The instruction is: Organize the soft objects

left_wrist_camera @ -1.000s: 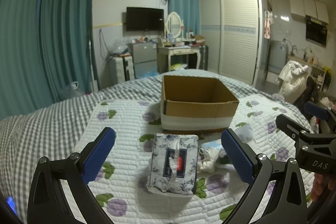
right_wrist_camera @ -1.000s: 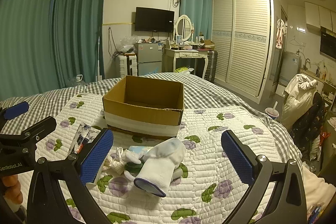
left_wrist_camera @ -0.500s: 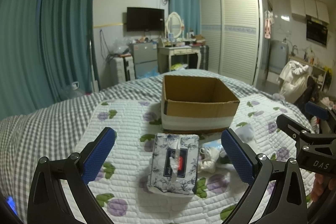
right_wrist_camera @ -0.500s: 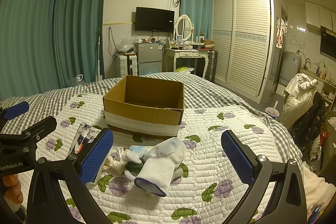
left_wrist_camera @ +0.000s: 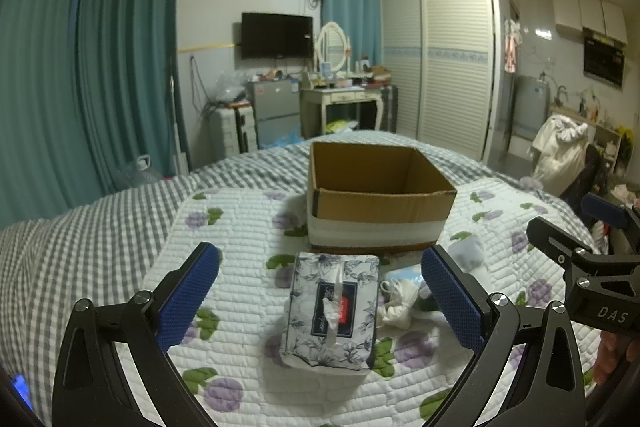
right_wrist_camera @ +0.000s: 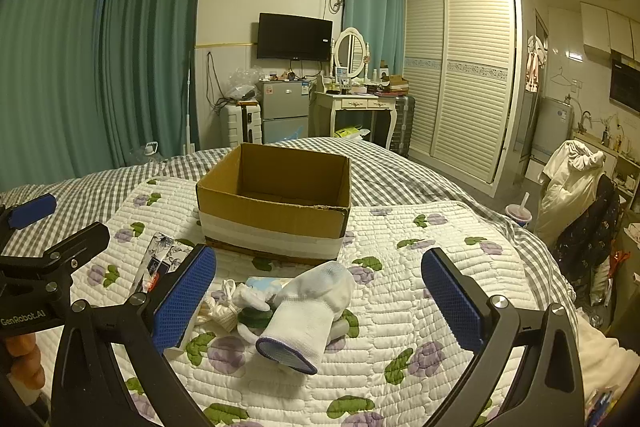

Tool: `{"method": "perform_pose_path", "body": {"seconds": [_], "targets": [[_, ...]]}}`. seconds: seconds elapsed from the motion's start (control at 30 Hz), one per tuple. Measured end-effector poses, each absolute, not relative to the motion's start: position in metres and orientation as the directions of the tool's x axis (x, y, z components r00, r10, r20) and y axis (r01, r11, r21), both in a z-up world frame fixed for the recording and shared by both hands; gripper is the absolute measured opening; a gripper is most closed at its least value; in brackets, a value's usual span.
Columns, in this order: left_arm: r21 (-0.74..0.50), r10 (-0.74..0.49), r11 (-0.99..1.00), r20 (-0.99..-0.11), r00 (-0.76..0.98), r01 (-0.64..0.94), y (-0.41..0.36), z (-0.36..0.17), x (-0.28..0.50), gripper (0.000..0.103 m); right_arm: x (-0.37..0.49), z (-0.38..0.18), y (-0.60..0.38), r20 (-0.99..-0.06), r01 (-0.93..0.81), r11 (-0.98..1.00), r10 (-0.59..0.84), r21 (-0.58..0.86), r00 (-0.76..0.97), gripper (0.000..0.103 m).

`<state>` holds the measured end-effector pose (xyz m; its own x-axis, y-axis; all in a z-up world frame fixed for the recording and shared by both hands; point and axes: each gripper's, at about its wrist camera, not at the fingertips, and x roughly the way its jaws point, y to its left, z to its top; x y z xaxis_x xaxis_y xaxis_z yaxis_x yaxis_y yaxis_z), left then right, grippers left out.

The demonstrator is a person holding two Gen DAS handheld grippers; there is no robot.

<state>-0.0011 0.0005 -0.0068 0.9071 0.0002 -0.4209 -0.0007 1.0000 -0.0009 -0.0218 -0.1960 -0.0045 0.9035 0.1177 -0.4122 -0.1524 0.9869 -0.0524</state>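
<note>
An open cardboard box (left_wrist_camera: 376, 203) stands on the quilted bed cover; it also shows in the right wrist view (right_wrist_camera: 276, 203). A floral tissue pack (left_wrist_camera: 334, 311) lies in front of it, between the fingers of my open, empty left gripper (left_wrist_camera: 320, 291). A white sock with a blue cuff (right_wrist_camera: 308, 311) lies between the fingers of my open, empty right gripper (right_wrist_camera: 318, 291). Small white and dark soft items (right_wrist_camera: 236, 307) lie beside the sock, also in the left wrist view (left_wrist_camera: 398, 301). The tissue pack (right_wrist_camera: 160, 259) is partly hidden by the right gripper's left finger.
The flowered quilt (right_wrist_camera: 400, 267) lies over a grey checked bed cover (left_wrist_camera: 80, 247). The right gripper (left_wrist_camera: 588, 267) shows at the right edge of the left view, the left gripper (right_wrist_camera: 44, 259) at the left of the right view. Furniture stands beyond the bed.
</note>
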Motion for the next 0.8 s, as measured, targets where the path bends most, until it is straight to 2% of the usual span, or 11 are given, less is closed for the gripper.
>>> {"method": "perform_pose_path", "body": {"seconds": [0.8], "targets": [[-0.001, -0.002, 1.000, -0.417, 0.909, 0.001, 0.0023, -0.0059, -0.0015, 0.103, -0.0219, -0.0037, -0.1954, -0.414, -0.151, 0.987, 0.116, -0.053, 0.903, 0.103]]}}
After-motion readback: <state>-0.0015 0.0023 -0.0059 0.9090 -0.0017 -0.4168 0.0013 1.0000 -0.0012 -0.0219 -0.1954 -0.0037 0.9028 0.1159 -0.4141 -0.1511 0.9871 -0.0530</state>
